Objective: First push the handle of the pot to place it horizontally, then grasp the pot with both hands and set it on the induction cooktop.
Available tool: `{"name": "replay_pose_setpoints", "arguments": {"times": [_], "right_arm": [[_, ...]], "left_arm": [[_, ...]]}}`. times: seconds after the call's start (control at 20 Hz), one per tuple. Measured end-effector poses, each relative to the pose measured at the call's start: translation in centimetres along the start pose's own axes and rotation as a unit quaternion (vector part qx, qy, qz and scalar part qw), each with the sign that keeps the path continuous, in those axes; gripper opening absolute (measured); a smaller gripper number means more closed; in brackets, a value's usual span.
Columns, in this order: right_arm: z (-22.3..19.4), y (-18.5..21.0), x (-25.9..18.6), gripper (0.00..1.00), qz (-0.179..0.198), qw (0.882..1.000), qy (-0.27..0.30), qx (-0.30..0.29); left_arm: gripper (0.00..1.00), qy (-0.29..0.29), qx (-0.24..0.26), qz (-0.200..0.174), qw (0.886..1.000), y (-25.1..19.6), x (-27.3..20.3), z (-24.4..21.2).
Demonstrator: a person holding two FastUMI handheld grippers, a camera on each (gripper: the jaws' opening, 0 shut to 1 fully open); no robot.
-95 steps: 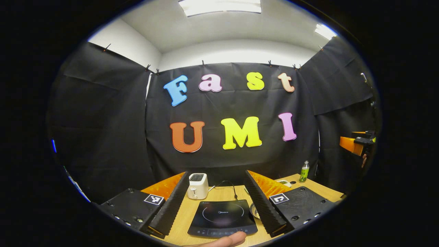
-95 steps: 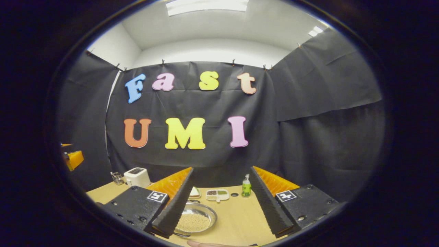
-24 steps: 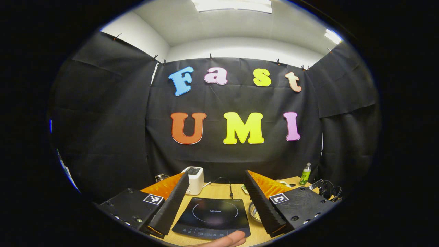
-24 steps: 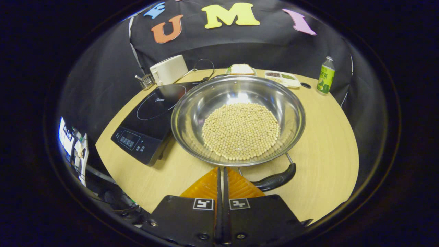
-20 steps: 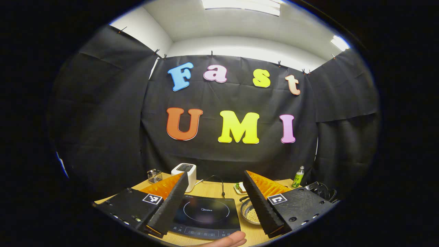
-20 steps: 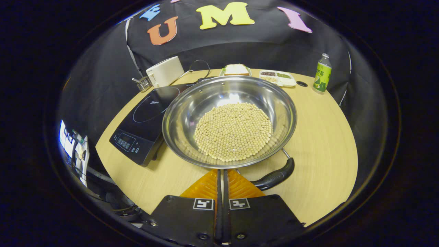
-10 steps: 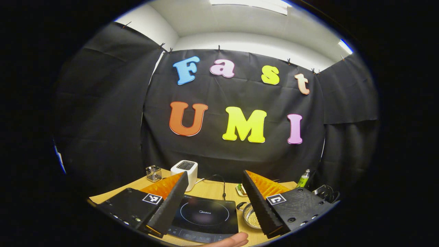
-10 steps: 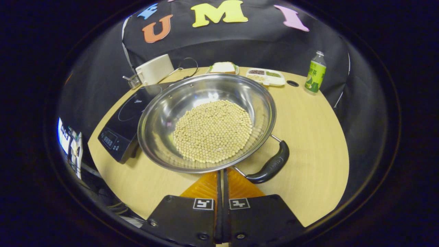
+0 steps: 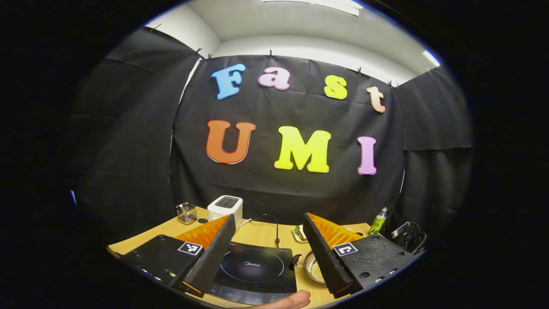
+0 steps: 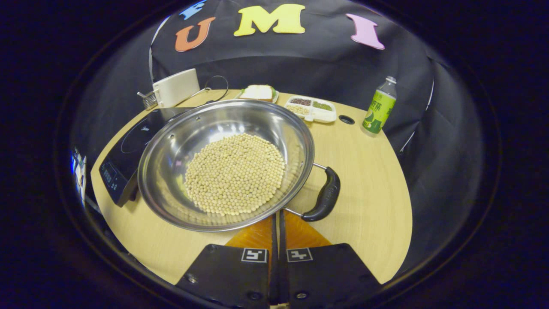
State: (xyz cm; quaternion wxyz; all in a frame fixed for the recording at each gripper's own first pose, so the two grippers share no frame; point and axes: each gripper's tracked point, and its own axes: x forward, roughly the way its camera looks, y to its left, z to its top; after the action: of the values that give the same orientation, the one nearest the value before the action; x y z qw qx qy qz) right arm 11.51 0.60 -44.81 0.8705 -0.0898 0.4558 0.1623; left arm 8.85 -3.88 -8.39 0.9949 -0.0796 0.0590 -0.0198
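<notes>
In the right gripper view the pot [image 10: 226,165] sits on the table [image 10: 377,189] with beans [image 10: 235,173] in it, its handle [image 10: 324,195] to the right and the cooktop [image 10: 124,148] just left. Behind stand a toaster [image 10: 176,88], a plate [image 10: 258,92], a tray [image 10: 312,108] and, far right, a bottle [image 10: 379,110].

Midea logo readable on induction cooktop [image 9: 253,267] glass, centre of the ring. Bottle [image 10: 378,110] label has characters, too small to read. Square fiducial markers on both grippers' bodies.
</notes>
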Motion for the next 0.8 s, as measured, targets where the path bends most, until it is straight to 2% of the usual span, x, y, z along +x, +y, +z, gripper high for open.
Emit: {"name": "replay_pose_setpoints", "arguments": {"times": [0.1,0.15,0.2,0.35,0.6,0.65,0.8], "right_arm": [[0.4,-0.7,0.5,0.04,-0.008,1.0,-0.008,0.004],[0.6,-1.0,0.6,0.0,-0.014,1.0,-0.012,0.004],[0.9,-1.4,0.9,0.04,-0.023,1.0,-0.013,0.005],[1.7,-2.6,1.5,0.04,-0.044,0.999,-0.025,0.008],[2.6,-3.7,2.0,0.04,-0.049,0.996,-0.04,0.057],[2.8,-3.9,2.0,0.02,-0.053,0.996,-0.046,0.064],[3.3,-5.0,1.3,0.04,-0.074,0.992,-0.068,0.078]], "left_arm": [[0.95,0.001,0.014,-0.007,1.0,-0.4,0.2,-0.3],[0.95,0.003,0.02,-0.011,1.0,-0.8,0.3,-0.7],[0.95,0.006,0.025,-0.016,1.0,-1.1,0.5,-0.9],[0.95,0.013,0.031,-0.027,0.999,-1.9,1.1,-1.8],[0.94,0.041,0.033,-0.033,0.998,-2.9,1.9,-4.3],[0.95,0.047,0.035,-0.036,0.998,-3.2,2.2,-4.8],[0.95,0.066,0.045,-0.048,0.996,-4.5,3.2,-6.4]]}}
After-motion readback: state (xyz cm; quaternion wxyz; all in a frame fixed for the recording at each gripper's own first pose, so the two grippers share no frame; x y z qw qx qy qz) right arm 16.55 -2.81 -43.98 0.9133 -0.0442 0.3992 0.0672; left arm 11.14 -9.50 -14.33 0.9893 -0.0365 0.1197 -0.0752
